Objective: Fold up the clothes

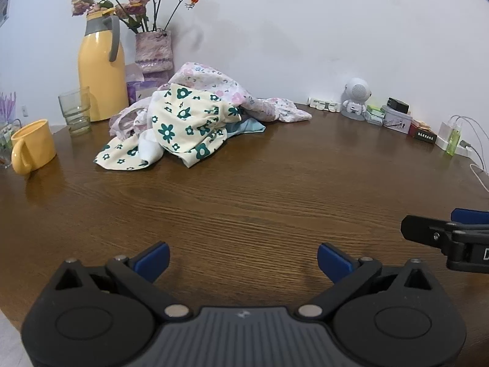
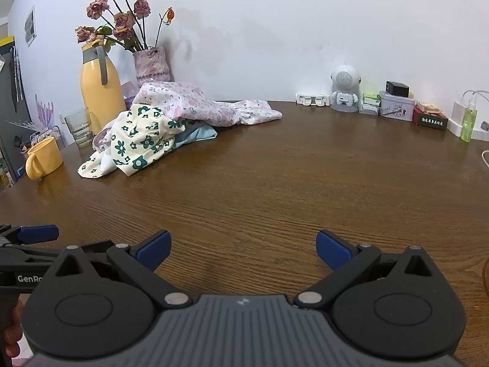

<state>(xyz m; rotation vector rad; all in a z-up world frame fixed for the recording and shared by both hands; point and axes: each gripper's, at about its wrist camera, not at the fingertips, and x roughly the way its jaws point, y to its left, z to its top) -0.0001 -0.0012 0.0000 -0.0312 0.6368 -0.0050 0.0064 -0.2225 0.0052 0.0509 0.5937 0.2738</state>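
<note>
Left gripper (image 1: pixel 243 258): it hovers over the near part of the table, tilted downward; its two blue fingers (image 1: pixel 154 258) stand wide apart and nothing is between them.
Right gripper (image 2: pixel 243 249): it is beside the left one, also above the near part of the table; its fingers (image 2: pixel 331 249) are spread wide, with only bare wood between them.
Table (image 1: pixel 244 189): brown wood with visible grain; the far edge goes along a white wall.
Pile of clothes (image 1: pixel 186 116): it lies unfolded at the far left part of the table, well apart from both grippers and touched by neither.
Cream cloth (image 1: pixel 180 128): cream with dark green flowers, it lies on the front of the pile.
Pink cloth (image 1: pixel 226 91): white with small pink flowers, it lies behind and spreads to the right along the far edge.
Blue cloth (image 1: pixel 244 128): light blue, only a small part shows under the other two.
Yellow jug (image 1: pixel 101 70): it stands at the far left corner, behind the pile.
Vase (image 1: pixel 152 50): with dried roses, just beside the jug, against the wall.
Glass (image 1: pixel 75 111): in front of the jug, near the left edge.
Yellow mug (image 1: pixel 32 145): at the left edge, nearer than the glass.
Small robot figure (image 1: pixel 356 99): white, at the far edge toward the right, with some small boxes (image 1: pixel 394 119) beside it.
Hand (image 2: pixel 10 333): a part of it shows at the lower left of the right wrist view.
</note>
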